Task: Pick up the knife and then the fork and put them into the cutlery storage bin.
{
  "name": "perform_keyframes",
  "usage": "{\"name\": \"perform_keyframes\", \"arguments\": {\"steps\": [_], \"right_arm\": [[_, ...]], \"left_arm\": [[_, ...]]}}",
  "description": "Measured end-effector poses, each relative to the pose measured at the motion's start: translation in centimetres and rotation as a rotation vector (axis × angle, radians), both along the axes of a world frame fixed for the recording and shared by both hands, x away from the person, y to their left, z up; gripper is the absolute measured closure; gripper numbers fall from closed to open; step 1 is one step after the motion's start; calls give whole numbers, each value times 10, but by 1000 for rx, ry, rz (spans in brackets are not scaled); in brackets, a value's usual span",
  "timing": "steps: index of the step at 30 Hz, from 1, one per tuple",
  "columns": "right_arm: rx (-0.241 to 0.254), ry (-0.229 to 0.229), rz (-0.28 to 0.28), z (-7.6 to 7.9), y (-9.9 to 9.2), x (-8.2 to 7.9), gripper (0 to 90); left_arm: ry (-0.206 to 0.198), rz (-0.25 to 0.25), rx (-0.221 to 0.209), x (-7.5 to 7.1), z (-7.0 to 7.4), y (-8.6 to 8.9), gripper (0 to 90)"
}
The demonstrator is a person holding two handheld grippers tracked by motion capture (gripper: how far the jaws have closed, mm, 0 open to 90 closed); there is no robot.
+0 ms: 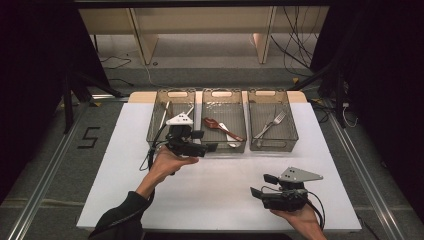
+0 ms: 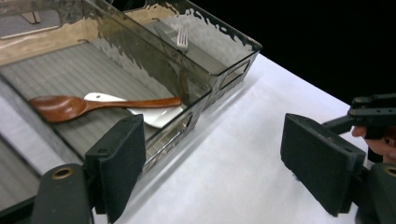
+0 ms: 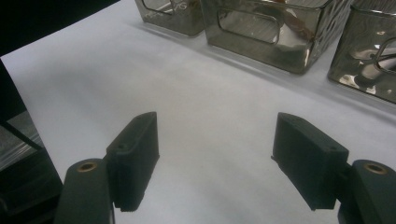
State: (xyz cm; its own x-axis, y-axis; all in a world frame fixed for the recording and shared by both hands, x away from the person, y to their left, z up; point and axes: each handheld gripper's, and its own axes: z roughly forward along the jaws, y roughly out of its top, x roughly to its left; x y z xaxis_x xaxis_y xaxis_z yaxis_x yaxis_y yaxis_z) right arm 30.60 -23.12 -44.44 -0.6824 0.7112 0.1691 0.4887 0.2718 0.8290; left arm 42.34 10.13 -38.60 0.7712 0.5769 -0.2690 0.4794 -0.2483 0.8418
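The work looks like sorting cutlery into three clear smoked-plastic bins standing side by side at the far edge of the white table (image 1: 220, 190), and it appears nearly finished or between items: no loose utensil lies on the bare tabletop, and every piece in sight is already in a bin. The left bin (image 1: 159, 122) holds slim pieces that I cannot identify, partly behind the left gripper (image 1: 207, 141); the middle bin (image 1: 224, 93) holds a wooden spoon (image 1: 219, 126) lying across a white spoon (image 1: 229, 136); the right bin (image 1: 290, 127) holds a fork (image 1: 270, 125). The left gripper hovers at the near rim of the middle bin, jaws spread wide with nothing between them, so the wooden spoon is the piece nearest to it; the left gripper view shows that spoon (image 2: 88, 105) on the bin's ribbed floor. Its long axis runs diagonally in the high view, bowl toward the far left, handle toward the near right. The right gripper (image 1: 261, 186) rests low over the near right of the table, well apart from the bins, jaws likewise wide and empty. What is left, I judge, is either a pick from the middle bin or simply withdrawing.
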Motion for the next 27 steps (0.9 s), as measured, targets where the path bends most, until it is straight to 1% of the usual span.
{"name": "perform_keyframes", "arguments": {"steps": [6,7,13,16,19,23,26,27], "right_arm": [[5,-5,-8,1,-1,-1,320],[6,-5,-9,1,-1,-1,320],[13,-12,-16,1,-2,-1,320],[18,-13,-24,1,-3,-1,320],[21,-25,-29,2,-4,-2,319],[29,-29,-35,3,-6,-2,319],[32,-34,-36,3,-6,-2,319],[32,-34,-36,3,-6,-2,319]], "left_arm": [[-30,-2,-1,-10,0,7,218],[-32,0,-6,-11,-1,8,218],[-37,-20,-1,-22,-7,13,213],[-50,-28,-10,-27,-9,18,212],[-57,-25,-21,-33,-10,23,211],[-71,-28,-20,-42,-14,29,210],[-81,-25,-8,-48,-18,35,210],[-78,-24,-11,-50,-20,37,210]]}}
